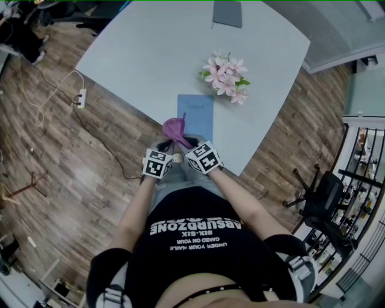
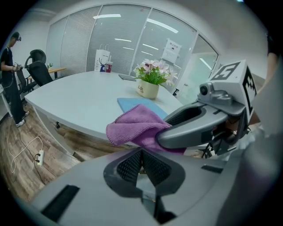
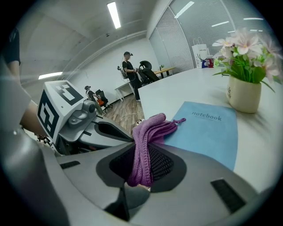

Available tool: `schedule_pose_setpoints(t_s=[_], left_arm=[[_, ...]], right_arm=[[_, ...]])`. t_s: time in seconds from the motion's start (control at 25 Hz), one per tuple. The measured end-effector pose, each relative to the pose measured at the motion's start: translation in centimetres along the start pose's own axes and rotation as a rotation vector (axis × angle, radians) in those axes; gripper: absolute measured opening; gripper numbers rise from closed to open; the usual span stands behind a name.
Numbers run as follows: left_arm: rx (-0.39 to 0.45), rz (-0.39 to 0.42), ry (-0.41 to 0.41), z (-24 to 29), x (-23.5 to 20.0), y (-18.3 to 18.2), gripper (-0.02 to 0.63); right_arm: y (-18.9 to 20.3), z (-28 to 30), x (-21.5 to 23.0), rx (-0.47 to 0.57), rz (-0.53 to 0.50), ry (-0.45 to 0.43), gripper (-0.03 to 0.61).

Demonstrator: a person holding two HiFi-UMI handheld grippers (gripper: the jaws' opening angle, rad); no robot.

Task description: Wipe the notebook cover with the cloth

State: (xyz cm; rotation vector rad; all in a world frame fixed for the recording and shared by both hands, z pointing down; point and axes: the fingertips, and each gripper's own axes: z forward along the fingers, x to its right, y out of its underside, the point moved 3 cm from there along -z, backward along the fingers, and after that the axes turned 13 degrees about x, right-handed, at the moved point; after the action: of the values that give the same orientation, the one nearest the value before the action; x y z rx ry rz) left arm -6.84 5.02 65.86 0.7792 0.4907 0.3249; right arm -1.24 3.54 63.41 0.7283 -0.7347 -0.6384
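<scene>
Right hand-held gripper (image 3: 143, 152): jaws clamped on the cloth (image 3: 148, 132), a purple one bunched into a narrow roll that sticks out past the tips. Roll end sits over the near-left corner of the notebook (image 3: 208, 128); contact with the cover cannot be told. Left hand-held gripper (image 2: 142, 163): jaws pressed together, nothing in them, just left of the notebook's near edge and close beside the right one.

Notebook: blue cover up, flat on the surface (image 1: 150, 54), near end close to the surface edge.

Risks, as judged:
- Nothing pins the notebook. A forward stroke could slide it toward the flower pot (image 3: 244, 92), just beyond its far-right corner.
- The cloth is rolled tight, so only a thin strip would wipe. Pressing low could bring hard jaw tips onto the cover.
- The two tools sit close and could knock together on a sideways stroke.

Count: hand-held grippers 2; cloth 1; notebook 1; flower pot 1; dark flat item (image 1: 227, 12) 1, well beyond the notebook.
</scene>
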Motion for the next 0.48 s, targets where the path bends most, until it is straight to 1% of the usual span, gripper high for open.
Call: schedule_pose_setpoints(t_s=[0.12, 0.32, 0.48], left_arm=[[-0.002, 0.008, 0.008, 0.1, 0.2, 0.1, 0.017], [0.0, 0.01, 0.02, 0.3, 0.5, -0.1, 0.017], [0.003, 0.021, 0.032, 0.6, 0.5, -0.3, 0.017]], right_arm=[[0.2, -0.2, -0.1, 0.003, 0.005, -0.003, 0.086], [0.3, -1.0, 0.8, 0.011, 0.019, 0.033, 0.086], [0.6, -1.8, 1.8, 0.026, 0.05, 0.06, 0.086]])
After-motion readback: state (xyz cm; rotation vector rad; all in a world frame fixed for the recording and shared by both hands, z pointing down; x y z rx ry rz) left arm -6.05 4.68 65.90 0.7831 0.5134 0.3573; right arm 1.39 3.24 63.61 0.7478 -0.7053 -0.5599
